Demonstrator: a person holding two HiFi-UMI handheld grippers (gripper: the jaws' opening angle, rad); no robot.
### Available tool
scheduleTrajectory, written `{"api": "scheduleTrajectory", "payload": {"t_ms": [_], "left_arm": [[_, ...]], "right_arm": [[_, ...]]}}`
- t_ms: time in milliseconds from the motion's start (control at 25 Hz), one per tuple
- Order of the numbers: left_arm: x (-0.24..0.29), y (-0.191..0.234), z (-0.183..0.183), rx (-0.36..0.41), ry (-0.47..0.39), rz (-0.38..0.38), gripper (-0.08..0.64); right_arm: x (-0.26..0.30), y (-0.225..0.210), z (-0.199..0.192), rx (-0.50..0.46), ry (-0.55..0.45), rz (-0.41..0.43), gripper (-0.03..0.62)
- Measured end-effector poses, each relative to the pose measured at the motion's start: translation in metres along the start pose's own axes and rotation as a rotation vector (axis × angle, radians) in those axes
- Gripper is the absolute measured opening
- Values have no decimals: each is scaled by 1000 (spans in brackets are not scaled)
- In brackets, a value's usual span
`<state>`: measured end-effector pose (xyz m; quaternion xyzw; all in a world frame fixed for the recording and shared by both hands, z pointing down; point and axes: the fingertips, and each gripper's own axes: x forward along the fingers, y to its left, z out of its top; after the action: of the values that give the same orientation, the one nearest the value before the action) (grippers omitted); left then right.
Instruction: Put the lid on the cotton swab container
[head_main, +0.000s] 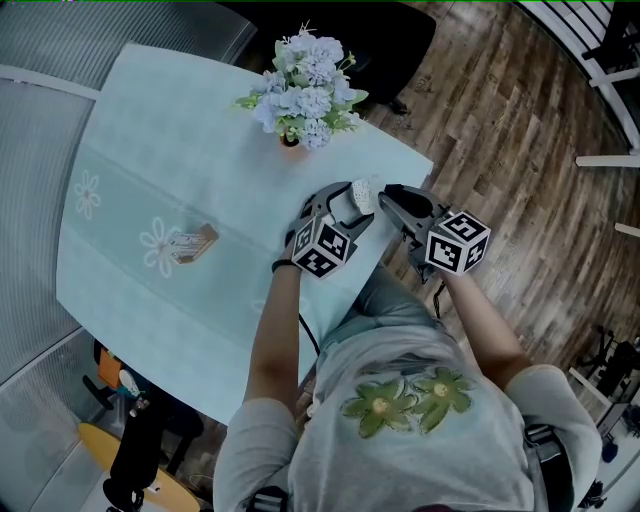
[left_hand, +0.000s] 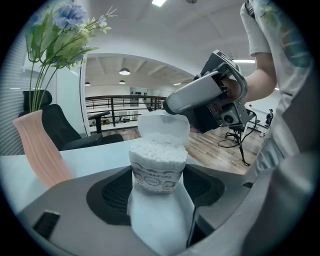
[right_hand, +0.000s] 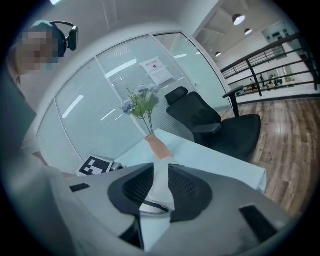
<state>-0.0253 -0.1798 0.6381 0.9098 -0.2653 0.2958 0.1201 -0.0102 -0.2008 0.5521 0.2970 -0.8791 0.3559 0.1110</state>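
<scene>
The cotton swab container (left_hand: 156, 167), a clear tub packed with white swabs and wearing a printed label, stands upright between the pads of my left gripper (left_hand: 157, 186), which is shut on it. Its translucent lid (left_hand: 162, 127) hangs tilted just above and behind the tub's open mouth, touching the rim. My right gripper (left_hand: 172, 106) pinches the lid's upper edge. In the right gripper view the narrow jaws (right_hand: 161, 177) hold the pale lid (right_hand: 159, 197) between them. In the head view both grippers (head_main: 345, 205) (head_main: 395, 200) meet at the container (head_main: 362, 195) over the table's near corner.
A pink vase of blue flowers (head_main: 300, 85) (left_hand: 37, 145) stands close behind the grippers. A small packet (head_main: 192, 243) lies on the pale tablecloth (head_main: 150, 170) to the left. A black chair (right_hand: 215, 125) stands beyond the table; wooden floor lies right of the table edge.
</scene>
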Motion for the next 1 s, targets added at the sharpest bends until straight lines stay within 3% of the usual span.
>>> {"api": "scheduleTrajectory", "payload": {"t_ms": [1000], "left_arm": [[3, 2, -3, -1, 6, -4, 314]], "right_arm": [[12, 8, -4, -231, 83, -164, 92]]}}
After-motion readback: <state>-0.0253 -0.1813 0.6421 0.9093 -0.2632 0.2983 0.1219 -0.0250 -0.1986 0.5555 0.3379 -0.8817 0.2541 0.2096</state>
